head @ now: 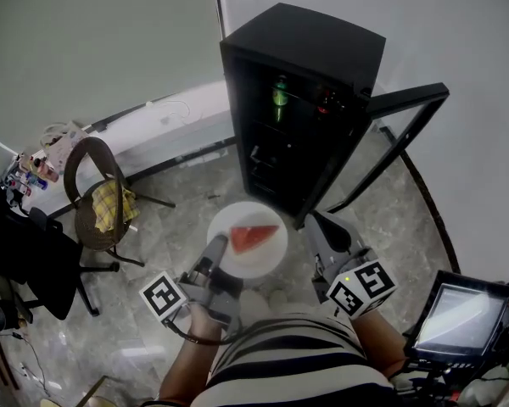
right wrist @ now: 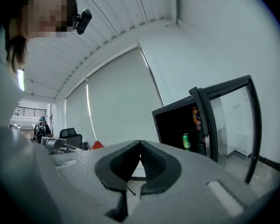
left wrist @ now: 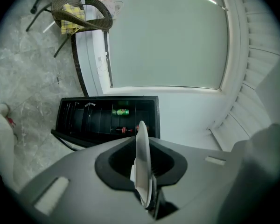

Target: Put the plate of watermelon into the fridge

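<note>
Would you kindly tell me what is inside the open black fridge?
Inside the fridge, a green can and a red drink container sit in the upper part. The lower shelves show no items, though their dark back corners cannot be made out.

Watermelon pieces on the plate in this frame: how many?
1: a single red wedge lying near the middle of the white plate, which the left tool grips by its edge. None seems hidden.

There is one left gripper [head: 218,248], one right gripper [head: 314,225], one plate [head: 267,259], one watermelon slice [head: 253,237], one fridge [head: 310,66] ahead of both, one green can [head: 279,91], one red drink [head: 324,104] and one wicker chair [head: 89,195] to their left.
</note>
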`<state>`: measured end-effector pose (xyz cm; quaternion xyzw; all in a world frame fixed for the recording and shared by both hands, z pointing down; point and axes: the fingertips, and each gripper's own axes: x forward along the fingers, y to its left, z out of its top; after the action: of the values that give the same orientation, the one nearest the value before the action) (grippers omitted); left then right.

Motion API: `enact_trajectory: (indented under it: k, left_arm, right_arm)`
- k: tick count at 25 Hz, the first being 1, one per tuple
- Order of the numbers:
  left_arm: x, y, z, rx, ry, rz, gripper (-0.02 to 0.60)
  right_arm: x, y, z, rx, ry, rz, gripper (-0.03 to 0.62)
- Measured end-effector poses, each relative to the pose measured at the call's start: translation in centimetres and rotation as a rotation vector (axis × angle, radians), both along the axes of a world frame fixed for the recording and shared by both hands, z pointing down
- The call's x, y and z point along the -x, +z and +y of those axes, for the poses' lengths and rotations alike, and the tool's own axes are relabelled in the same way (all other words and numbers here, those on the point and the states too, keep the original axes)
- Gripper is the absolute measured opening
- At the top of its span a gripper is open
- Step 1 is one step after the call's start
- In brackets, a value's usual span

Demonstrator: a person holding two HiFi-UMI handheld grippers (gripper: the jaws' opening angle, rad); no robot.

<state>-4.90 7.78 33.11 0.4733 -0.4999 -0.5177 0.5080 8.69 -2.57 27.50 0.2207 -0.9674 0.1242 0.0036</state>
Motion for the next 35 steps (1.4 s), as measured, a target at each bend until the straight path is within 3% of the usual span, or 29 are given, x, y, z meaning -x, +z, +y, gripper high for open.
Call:
enact_trajectory:
  k: [6, 22, 35]
  left_arm:
    - [1.8, -0.2, -3.2, -0.007, 0.045, -0.009, 0.051]
    - [9.6, -0.8, -12.5, -0.006, 0.245, -0.015, 0.052]
    - [12.5, 0.6, -17.1, -0.003, 0.403, 0.007, 0.052]
  right_arm:
    - [1.4, 0.4, -1.7, 0.008, 0.028, 0.009, -0.003]
    - [7.4, 0.1, -7.3, 0.034, 0.229, -0.002, -0.003]
    - [10.6, 1.3, -8.5, 0.033, 0.365, 0.014, -0.003]
